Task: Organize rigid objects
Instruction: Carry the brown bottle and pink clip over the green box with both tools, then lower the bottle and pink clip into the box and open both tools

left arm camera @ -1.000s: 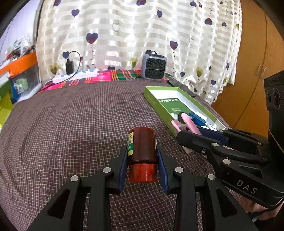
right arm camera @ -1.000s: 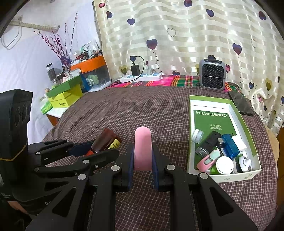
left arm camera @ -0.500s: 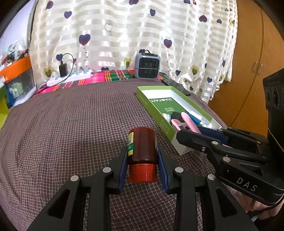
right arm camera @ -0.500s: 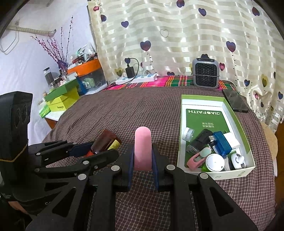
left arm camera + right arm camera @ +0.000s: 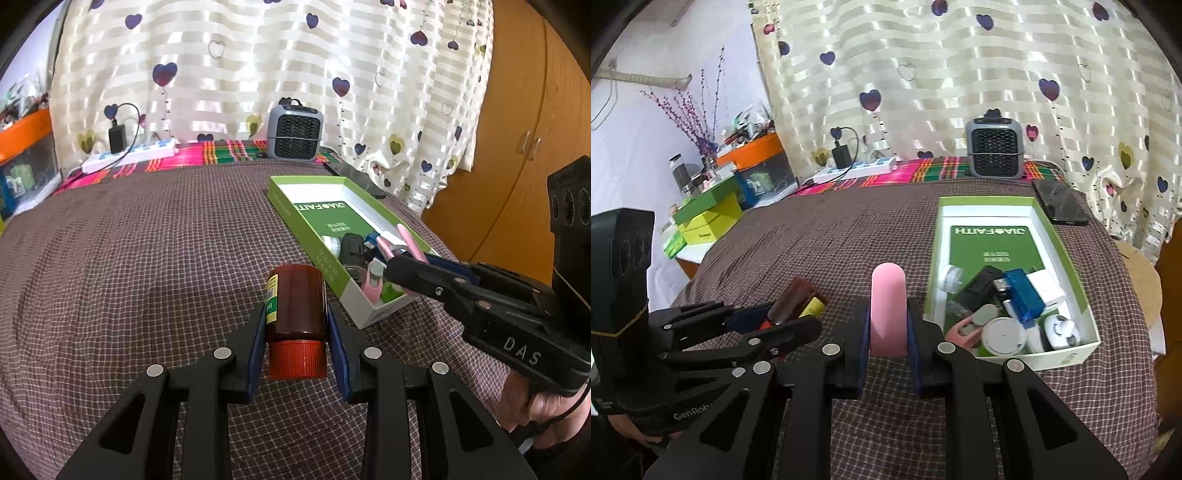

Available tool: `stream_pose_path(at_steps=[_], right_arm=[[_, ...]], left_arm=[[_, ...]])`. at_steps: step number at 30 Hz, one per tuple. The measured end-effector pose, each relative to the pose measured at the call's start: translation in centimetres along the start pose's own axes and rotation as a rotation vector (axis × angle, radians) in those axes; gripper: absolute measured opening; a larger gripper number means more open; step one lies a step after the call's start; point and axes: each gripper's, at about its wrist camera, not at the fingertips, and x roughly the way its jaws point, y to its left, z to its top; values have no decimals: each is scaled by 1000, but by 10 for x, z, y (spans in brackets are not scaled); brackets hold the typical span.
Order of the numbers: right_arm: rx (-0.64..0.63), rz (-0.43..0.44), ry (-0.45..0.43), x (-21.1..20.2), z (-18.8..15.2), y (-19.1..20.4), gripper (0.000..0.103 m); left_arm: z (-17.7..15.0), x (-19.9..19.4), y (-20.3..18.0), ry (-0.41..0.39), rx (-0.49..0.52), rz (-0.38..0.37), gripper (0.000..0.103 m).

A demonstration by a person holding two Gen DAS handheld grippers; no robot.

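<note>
Left wrist view first: the left gripper has its 2 fingers clamped on a brown bottle, red cap toward the camera, label only partly readable on the left side. The bottle pokes out past the fingertips over the checked table. Just right of the fingers sits the green box, and the right gripper reaches in over its near corner, so most of the stuff in there is hidden. A pink thing sticks out of its tips; can't see how it's held from here. The hand holding it is cut off at the edge.

Right wrist view: the 2 fingers here are closed on a pink tube, rounded end pointing away, lower end hidden between the pads. The box is just right of the fingertips, packed with small items that are hard to tell apart. Left of the fingers, the other gripper covers most of the bottle.
</note>
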Motion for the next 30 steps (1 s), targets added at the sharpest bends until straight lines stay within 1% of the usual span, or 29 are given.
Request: stream_pose_path(at_steps=[11,20,30], right_arm=[[48,-37,-15,-7,1,-27,19],[104,-94,-48,-21,4,-57,19],[133,-117,-48,-21,4,-73,19]], left_arm=[[8,8,-17,-6,24,-45,31],[16,14,-30,-19,37,-80,31],[23,25,-43,-20,52,-104,31]])
